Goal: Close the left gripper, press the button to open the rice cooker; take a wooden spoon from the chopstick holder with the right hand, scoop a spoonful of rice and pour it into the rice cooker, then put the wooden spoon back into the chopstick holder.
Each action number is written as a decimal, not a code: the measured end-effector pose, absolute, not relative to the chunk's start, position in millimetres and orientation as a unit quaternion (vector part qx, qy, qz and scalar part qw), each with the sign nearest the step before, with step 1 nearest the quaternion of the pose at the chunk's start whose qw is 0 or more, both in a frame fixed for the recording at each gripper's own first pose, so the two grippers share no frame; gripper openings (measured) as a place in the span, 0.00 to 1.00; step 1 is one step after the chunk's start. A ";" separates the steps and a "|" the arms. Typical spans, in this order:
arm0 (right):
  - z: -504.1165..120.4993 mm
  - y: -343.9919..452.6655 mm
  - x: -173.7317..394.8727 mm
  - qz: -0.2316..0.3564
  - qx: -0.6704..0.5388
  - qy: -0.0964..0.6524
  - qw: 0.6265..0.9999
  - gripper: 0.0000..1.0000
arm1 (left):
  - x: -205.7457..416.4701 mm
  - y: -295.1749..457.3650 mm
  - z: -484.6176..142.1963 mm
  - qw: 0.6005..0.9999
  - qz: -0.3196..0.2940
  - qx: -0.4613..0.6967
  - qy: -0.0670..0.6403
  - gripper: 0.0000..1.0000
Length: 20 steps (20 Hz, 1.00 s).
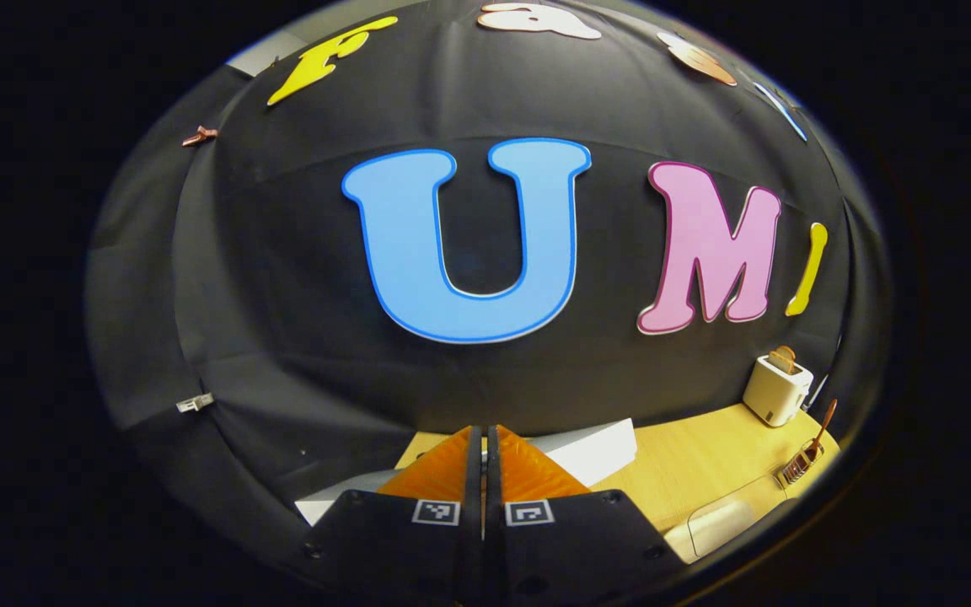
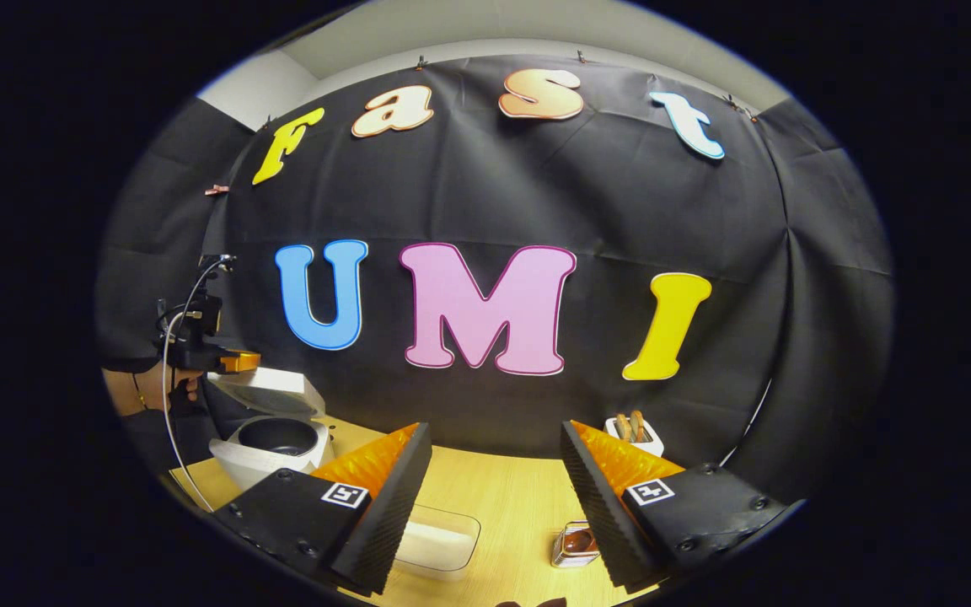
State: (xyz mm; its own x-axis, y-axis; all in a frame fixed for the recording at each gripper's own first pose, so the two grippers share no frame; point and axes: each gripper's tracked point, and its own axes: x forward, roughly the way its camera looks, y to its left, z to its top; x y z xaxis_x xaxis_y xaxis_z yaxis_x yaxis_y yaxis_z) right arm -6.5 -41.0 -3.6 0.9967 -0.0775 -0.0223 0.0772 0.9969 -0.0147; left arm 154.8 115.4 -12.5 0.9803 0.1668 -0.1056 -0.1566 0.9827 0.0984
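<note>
in the left gripper view, the left gripper (image 1: pixel 484 472) sits at the bottom with its two fingers pressed together, nothing held between them. just past the fingers is the raised white lid of the rice cooker (image 1: pixel 599 447), partly hidden behind them. a light wooden table (image 1: pixel 696 464) stretches to the right. at its far right stands a small white toaster (image 1: pixel 776 389) with a slice of toast poking out of the top. nearer the edge, a metal wire chopstick holder (image 1: pixel 802 464) holds a long brown wooden spoon (image 1: pixel 824 426) that leans upright out of it. a clear plastic container of white rice (image 1: pixel 717 523) lies on the table in front of the holder.

in the right gripper view, the right gripper (image 2: pixel 494 497) has its fingers spread wide apart, holding nothing, above the table (image 2: pixel 502 497). between and below the fingers are the container of rice (image 2: pixel 439 539), towards the left finger, and the chopstick holder (image 2: pixel 574 544), just beside the right finger (the spoon cannot be made out here). the toaster (image 2: pixel 639 434) stands at the back by the black cloth wall. at the left, the white rice cooker (image 2: pixel 270 443) stands open, its dark inner pot visible and its lid tilted up. the other gripper (image 2: pixel 224 362) hovers just above that lid, held by a person's hand (image 2: pixel 152 392), with a cable looping down from it.
</note>
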 end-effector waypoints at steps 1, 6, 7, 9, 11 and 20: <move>-4.1 -41.4 -7.3 -0.039 -0.006 0.012 0.999 0.95 | 158.6 119.1 -5.0 0.994 0.085 0.050 0.046 0.05; -3.5 -45.1 -10.6 -0.043 -0.004 0.011 0.999 0.95 | 172.9 137.6 22.0 0.992 0.101 0.081 0.013 0.05; -4.1 -45.8 -11.0 -0.044 -0.004 0.012 0.999 0.95 | 175.4 139.8 25.0 0.991 0.103 0.082 0.011 0.05; -4.0 -46.5 -11.9 -0.045 -0.003 0.012 0.999 0.95 | 176.4 140.2 29.8 0.991 0.106 0.083 0.005 0.05; -5.7 -47.8 -11.6 -0.046 0.000 0.013 0.999 0.95 | 171.7 139.0 33.9 0.992 0.107 0.074 -0.003 0.05; -25.8 -69.8 -8.3 -0.062 0.027 0.027 0.997 0.95 | 129.6 105.5 47.5 0.996 0.082 0.028 -0.036 0.89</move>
